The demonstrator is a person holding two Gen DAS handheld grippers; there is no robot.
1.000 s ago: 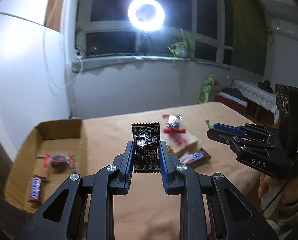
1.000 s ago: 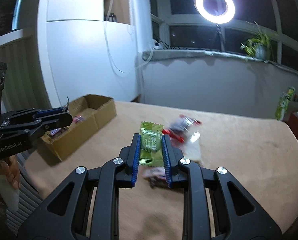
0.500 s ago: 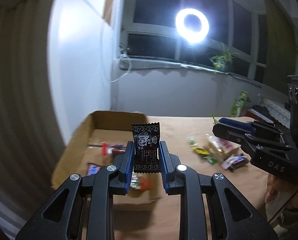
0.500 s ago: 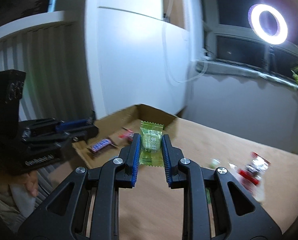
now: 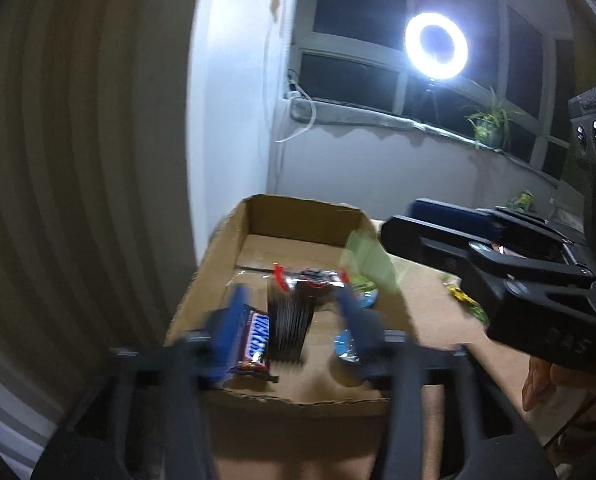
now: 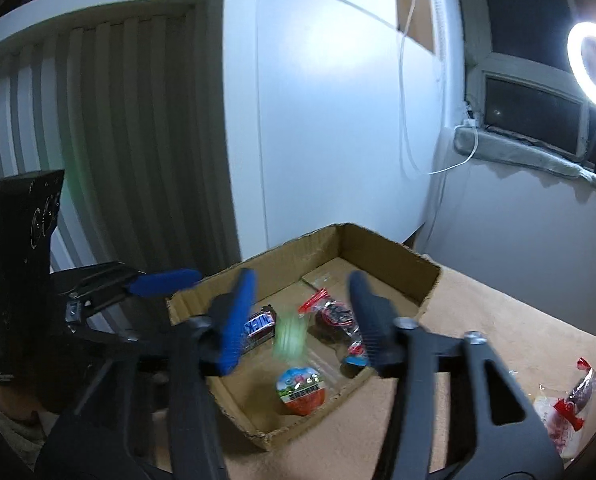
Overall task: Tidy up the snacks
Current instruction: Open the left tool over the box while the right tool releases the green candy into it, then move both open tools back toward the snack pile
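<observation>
Both grippers hang over the open cardboard box [image 5: 298, 216], which also shows in the right wrist view [image 6: 382, 248]. My left gripper [image 5: 293, 320] is open; the black candy packet [image 5: 289, 320] is a falling blur between its fingers. My right gripper [image 6: 302, 312] is open; the green candy packet [image 6: 291, 334] drops blurred between its fingers and shows beside the right gripper in the left wrist view [image 5: 368, 260]. In the box lie a Snickers bar [image 6: 259, 326], a red-and-black packet [image 6: 334, 314] and a round egg-shaped snack [image 6: 302, 390].
More snacks lie on the brown table right of the box: a red-and-white packet [image 6: 570, 400] and yellow-green wrappers [image 5: 464, 300]. A white cabinet [image 6: 318, 120] stands behind the box. A ring light [image 5: 436, 46] shines at the window.
Both grippers moved left over the box and opened. The black and the green packets, held before, are now loose and falling.
</observation>
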